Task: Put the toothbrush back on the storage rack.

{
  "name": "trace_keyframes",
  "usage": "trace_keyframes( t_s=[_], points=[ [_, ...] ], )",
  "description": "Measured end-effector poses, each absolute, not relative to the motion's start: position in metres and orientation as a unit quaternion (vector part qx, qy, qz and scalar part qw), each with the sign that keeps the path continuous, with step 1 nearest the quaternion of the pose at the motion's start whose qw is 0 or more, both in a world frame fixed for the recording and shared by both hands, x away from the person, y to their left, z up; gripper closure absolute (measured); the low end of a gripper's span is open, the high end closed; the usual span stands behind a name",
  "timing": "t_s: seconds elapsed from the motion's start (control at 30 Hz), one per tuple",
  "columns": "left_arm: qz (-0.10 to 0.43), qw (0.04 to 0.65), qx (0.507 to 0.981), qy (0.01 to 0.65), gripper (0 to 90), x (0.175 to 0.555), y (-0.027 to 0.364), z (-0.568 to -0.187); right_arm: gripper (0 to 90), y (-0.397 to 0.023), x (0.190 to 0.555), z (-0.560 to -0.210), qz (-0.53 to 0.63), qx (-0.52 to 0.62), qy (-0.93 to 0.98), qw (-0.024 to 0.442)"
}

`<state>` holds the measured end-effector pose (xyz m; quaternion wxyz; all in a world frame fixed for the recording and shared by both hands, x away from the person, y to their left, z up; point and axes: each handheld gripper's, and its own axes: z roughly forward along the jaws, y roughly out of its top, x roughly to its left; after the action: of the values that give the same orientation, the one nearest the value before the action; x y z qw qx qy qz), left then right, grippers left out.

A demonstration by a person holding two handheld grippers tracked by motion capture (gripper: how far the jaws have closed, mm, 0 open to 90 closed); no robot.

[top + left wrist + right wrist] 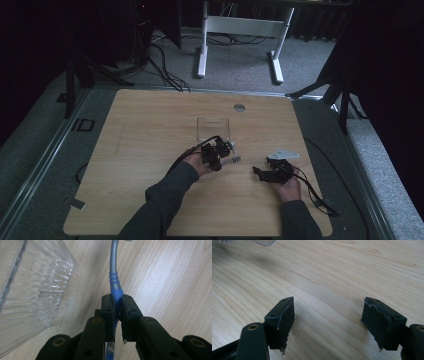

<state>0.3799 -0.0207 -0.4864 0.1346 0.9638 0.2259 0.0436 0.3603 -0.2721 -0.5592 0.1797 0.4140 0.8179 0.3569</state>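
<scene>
While clamped on blue-handled metal utensil (pixel 114 283), left gripper (pixel 117 302) — ribbed clear glass (pixel 32 290) beside.

Wooden table (pixel 150 130): light grain, rounded corners. Round grommet hole (pixel 239 107) near far edge, right of centre. White desk frame (pixel 240 35) on grey carpet (pixel 30 135) beyond far edge. Black cables (pixel 165 70) on floor past far-left corner.
</scene>
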Motion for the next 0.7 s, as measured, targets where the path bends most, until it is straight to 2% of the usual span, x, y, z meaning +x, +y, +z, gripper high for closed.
trace_keyframes(
  t_s=[0.7],
  points=[
    [0.053,0.174,0.954,0.238,82.0,0.381,-0.013,-0.47,25.6,-0.272,0.36,-0.559,0.357,0.413,0.818,0.181]
  ],
)
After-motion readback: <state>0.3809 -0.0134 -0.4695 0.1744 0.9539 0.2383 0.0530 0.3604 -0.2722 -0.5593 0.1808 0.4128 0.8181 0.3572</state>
